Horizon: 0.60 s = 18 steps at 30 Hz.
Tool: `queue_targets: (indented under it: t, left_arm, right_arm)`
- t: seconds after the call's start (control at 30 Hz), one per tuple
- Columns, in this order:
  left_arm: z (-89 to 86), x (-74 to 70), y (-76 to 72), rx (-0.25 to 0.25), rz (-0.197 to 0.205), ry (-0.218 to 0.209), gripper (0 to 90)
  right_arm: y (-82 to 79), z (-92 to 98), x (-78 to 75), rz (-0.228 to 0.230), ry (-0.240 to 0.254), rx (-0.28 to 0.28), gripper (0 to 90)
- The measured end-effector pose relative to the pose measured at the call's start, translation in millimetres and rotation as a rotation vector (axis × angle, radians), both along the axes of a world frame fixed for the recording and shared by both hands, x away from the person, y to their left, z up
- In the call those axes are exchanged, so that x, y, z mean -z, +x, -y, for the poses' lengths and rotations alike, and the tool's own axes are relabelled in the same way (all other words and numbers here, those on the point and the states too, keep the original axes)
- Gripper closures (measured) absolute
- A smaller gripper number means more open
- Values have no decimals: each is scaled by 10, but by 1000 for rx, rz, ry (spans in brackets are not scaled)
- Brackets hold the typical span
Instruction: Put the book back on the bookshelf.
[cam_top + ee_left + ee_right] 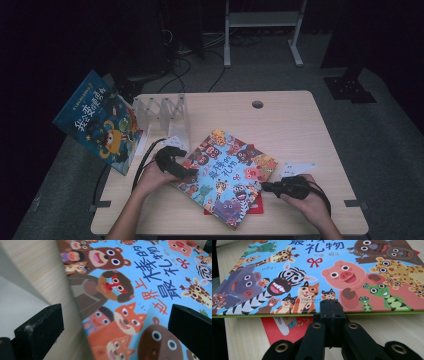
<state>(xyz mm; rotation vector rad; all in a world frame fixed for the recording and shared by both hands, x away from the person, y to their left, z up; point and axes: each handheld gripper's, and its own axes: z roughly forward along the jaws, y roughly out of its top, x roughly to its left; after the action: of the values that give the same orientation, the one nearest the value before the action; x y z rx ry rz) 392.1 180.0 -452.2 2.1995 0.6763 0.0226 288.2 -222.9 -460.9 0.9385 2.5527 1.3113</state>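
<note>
A picture book (227, 175) with cartoon animals on a blue cover lies at an angle in the middle of the table, on top of a red book (257, 205). My left gripper (192, 172) is at the book's left edge. In the left gripper view it (115, 315) is open wide, and the cover (150, 285) and its edge lie between the jaws without touching the pads. My right gripper (265, 186) is at the book's right edge. Its jaws (329, 302) are shut together, tips against the cover's near edge (287, 315), above the red book (284, 327).
A second blue picture book (100, 122) leans at the table's left edge beside a clear plastic rack (162, 115). A white card (299, 167) lies near my right hand. The wooden table (290, 125) has a cable hole (257, 104) at the back.
</note>
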Motion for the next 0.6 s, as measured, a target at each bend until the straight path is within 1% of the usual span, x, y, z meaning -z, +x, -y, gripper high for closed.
queue_targets:
  t: [0.03, 0.07, 0.1, 0.13, 0.17, 0.27, 0.3, 0.33, 0.37, 0.4, 0.43, 0.47, 0.5, 0.53, 0.57, 0.6]
  left_arm:
    - [21, 16, 4, 9, -11, -1, 0]
    - [54, 38, 3, 23, -24, 9, 0]
    - [54, 38, 3, 23, -24, 9, 0]
    - [68, 48, 0, 17, -13, 27, 0]
    - [74, 56, 3, 15, -16, 34, 0]
    - [66, 60, 15, 24, -21, 42, 0]
    - [73, 63, 11, 17, -24, 33, 0]
    - [74, 63, 12, 17, -25, 35, 0]
    - [74, 62, 15, 20, -24, 36, 0]
    - [76, 63, 15, 18, -24, 35, 0]
    - [76, 63, 15, 18, -24, 35, 0]
    - [78, 62, 15, 18, -21, 36, 0]
    - [81, 60, 16, 17, -20, 38, 0]
    - [81, 60, 16, 17, -20, 38, 0]
    - [80, 59, 19, 20, -17, 40, 0]
    - [80, 59, 19, 20, -17, 40, 0]
  right_arm:
    - [0, 0, 0, 0, 0, 0, 892]
    - [6, -15, 0, -1, 2, -6, 892]
    - [6, -15, 0, -1, 2, -6, 892]
    - [9, -32, -6, -2, -3, -9, 891]
    - [13, -34, -9, 1, -5, -11, 891]
    - [29, -33, -23, 11, 13, -13, 890]
    - [60, -31, -50, 19, 24, -4, 881]
    - [124, -32, -91, 35, 21, 17, 839]
    - [151, -33, -103, 37, 20, 26, 814]
    - [194, -32, -111, 47, 20, 38, 770]
    - [194, -32, -111, 47, 20, 38, 770]
    - [240, -29, -112, 56, 26, 57, 732]
    - [348, -26, -100, 68, 11, 88, 649]
    - [348, -26, -100, 68, 11, 88, 649]
    - [459, -14, -93, 73, 9, 112, 597]
    - [459, -14, -93, 73, 9, 112, 597]
